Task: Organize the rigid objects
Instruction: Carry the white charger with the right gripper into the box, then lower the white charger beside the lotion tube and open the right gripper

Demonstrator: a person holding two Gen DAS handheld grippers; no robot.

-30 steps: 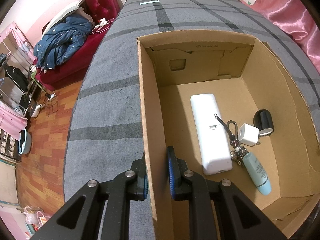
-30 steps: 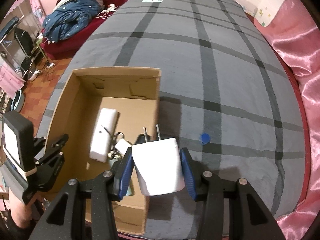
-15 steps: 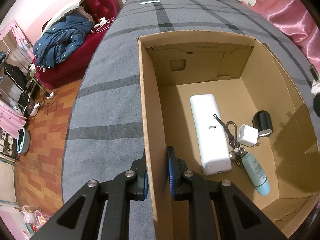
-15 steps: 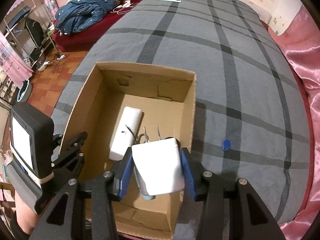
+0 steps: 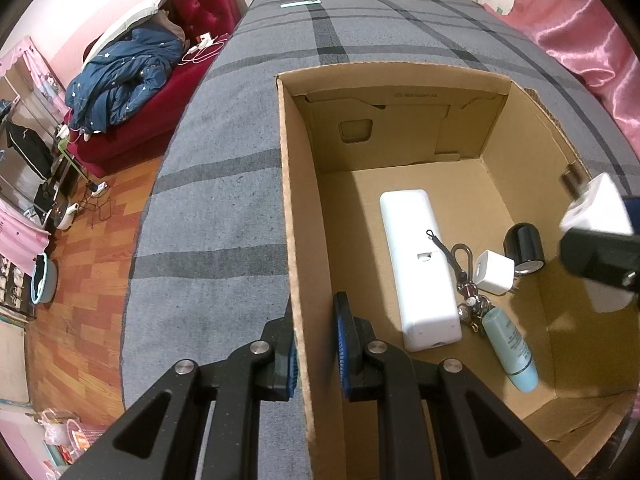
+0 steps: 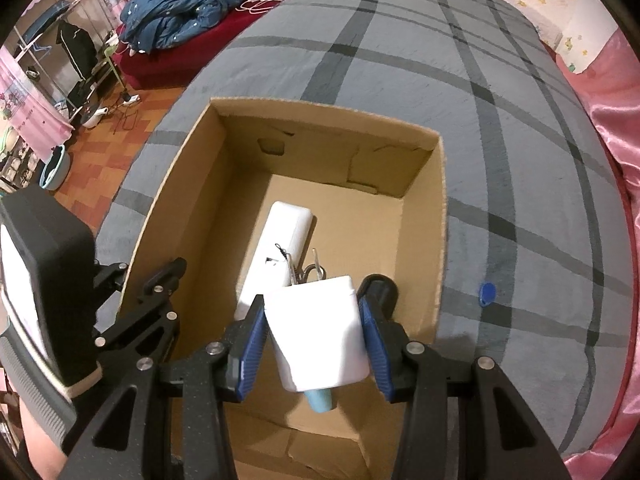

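Observation:
An open cardboard box (image 5: 296,200) stands on the grey plaid blanket. My left gripper (image 5: 316,332) is shut on the box's left wall, one pad on each side; the right wrist view shows this gripper (image 6: 148,276) there too. My right gripper (image 6: 314,320) is shut on a white plug adapter (image 6: 320,336), prongs pointing away, and hangs over the box's near right part. The left wrist view has the adapter (image 5: 596,204) at the right edge. On the box floor lie a long white block (image 5: 416,264), a keyring (image 5: 464,280), a small white charger (image 5: 494,272), a black cylinder (image 5: 524,242) and a pale blue tube (image 5: 510,348).
A small blue tag (image 6: 487,292) lies on the blanket right of the box. Pink satin fabric (image 6: 616,160) borders the bed on the right. Left of the bed are a wooden floor and a red sofa with a blue jacket (image 5: 128,76). A pale strip (image 5: 300,4) lies far up the bed.
My right gripper has carried the adapter left and down, from over the blanket to above the box's inside, and now shows in the left wrist view. The left gripper stayed put.

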